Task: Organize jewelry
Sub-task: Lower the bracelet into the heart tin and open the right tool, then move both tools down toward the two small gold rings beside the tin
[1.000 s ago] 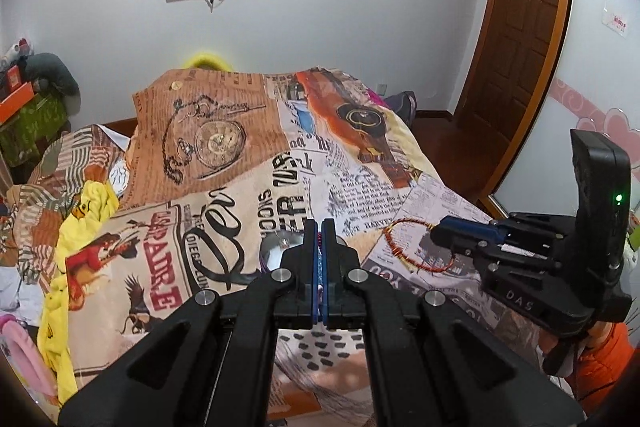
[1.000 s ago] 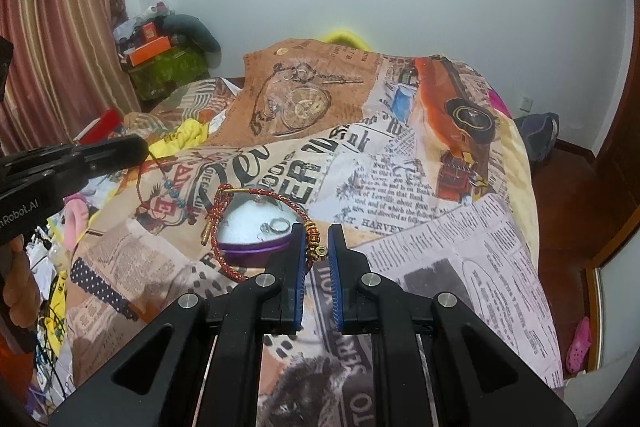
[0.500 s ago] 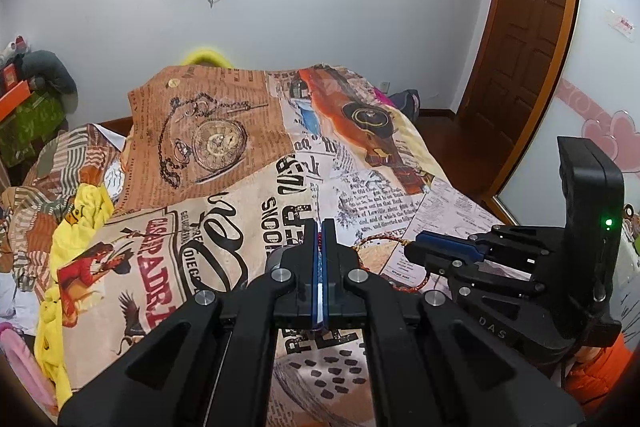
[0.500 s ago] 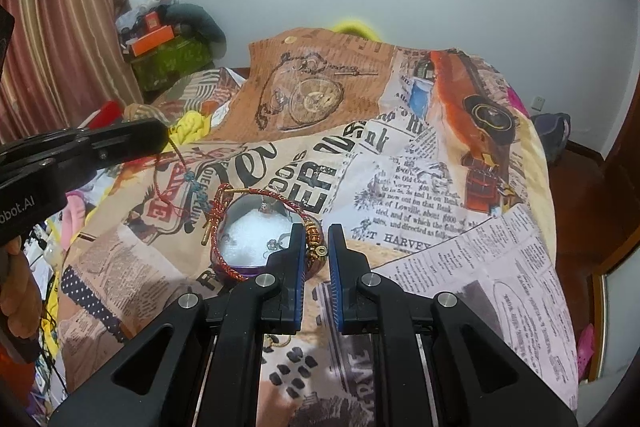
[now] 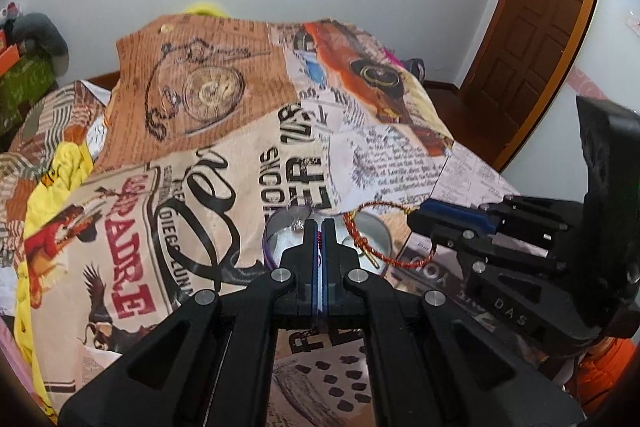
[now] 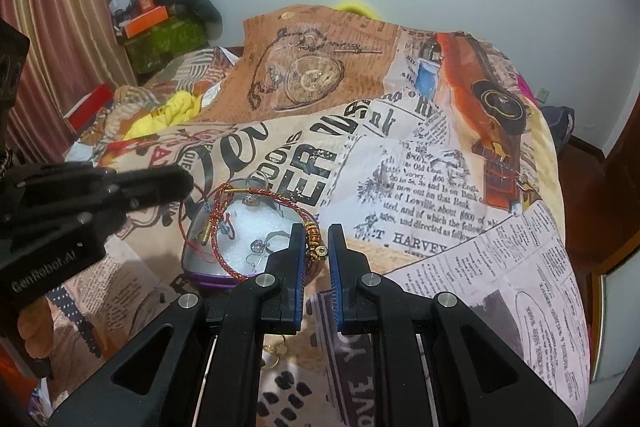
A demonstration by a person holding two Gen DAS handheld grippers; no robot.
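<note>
A round purple jewelry box (image 6: 212,281) with a white lining lies open on the printed bedspread (image 6: 400,187). Silver rings (image 6: 260,247) rest inside it. My right gripper (image 6: 316,231) is shut on the gold beads of a red braided bracelet (image 6: 217,243), whose loop hangs over the box. My left gripper (image 5: 319,227) is shut on a thin red cord (image 6: 181,223) with blue beads, which trails into the box. In the left wrist view the right gripper (image 5: 420,213) holds the bracelet (image 5: 357,233) just over the box (image 5: 378,233). The left gripper (image 6: 180,181) hovers at the box's left.
A small gold ring (image 6: 276,351) lies on the bedspread in front of the box. Yellow cloth (image 6: 180,107) and boxes (image 6: 168,35) crowd the bed's left side. A wooden door (image 5: 532,27) stands at the right. A person's hand (image 6: 36,323) grips the left tool.
Both grippers have sunk and drawn closer to the purple box. The bracelet loop now hangs right over the box, and the thin cord dips into it.
</note>
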